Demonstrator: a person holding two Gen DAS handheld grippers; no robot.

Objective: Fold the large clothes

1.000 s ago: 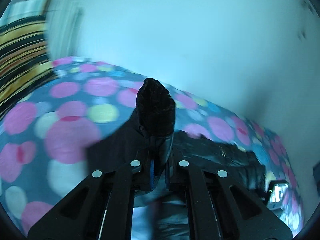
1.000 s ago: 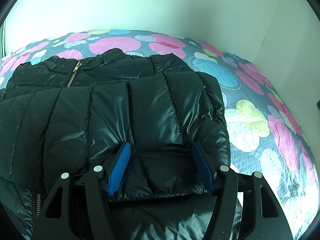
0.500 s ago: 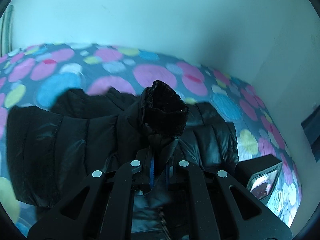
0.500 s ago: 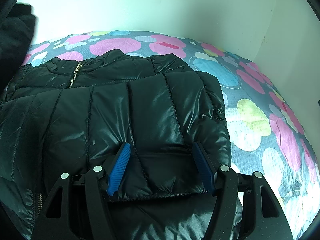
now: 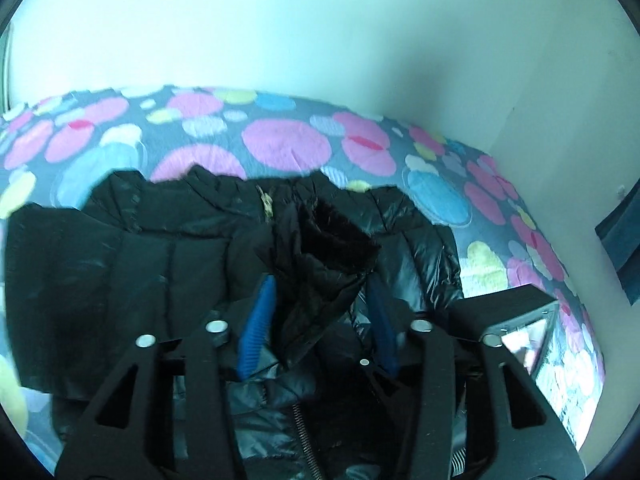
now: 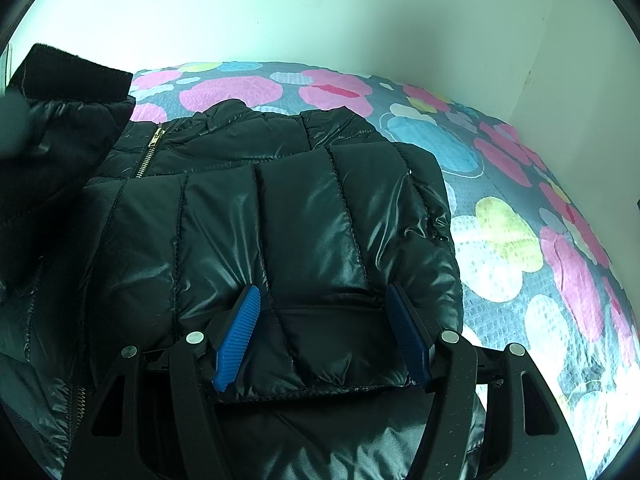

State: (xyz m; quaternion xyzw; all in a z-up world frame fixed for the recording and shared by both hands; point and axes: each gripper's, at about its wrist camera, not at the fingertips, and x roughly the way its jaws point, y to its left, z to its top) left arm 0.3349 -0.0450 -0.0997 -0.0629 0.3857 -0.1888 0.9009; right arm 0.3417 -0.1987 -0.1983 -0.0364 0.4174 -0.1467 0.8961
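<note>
Releasing: L gripper (image 5: 320, 322) jaws have just been opening, sleeve cuff (image 5: 332, 256) loose between pads, now across jacket (image 6: 280, 216) front. R gripper (image 6: 324, 330) is spread over the folded right side, pinching nothing. Jacket lies on dotted bedspread (image 6: 500, 232) by wall; both sleeves look in, bottom-to-collar fold prob left.

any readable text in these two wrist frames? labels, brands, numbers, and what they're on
None readable in either view.
black puffer jacket: no label, logo or print shows.
zipper pull: brass coloured; any marking is too small to tell.
spotted bedcover: coloured blobs only, no lettering.
left gripper and right gripper: black arms and blue pads, no markings visible.
</note>
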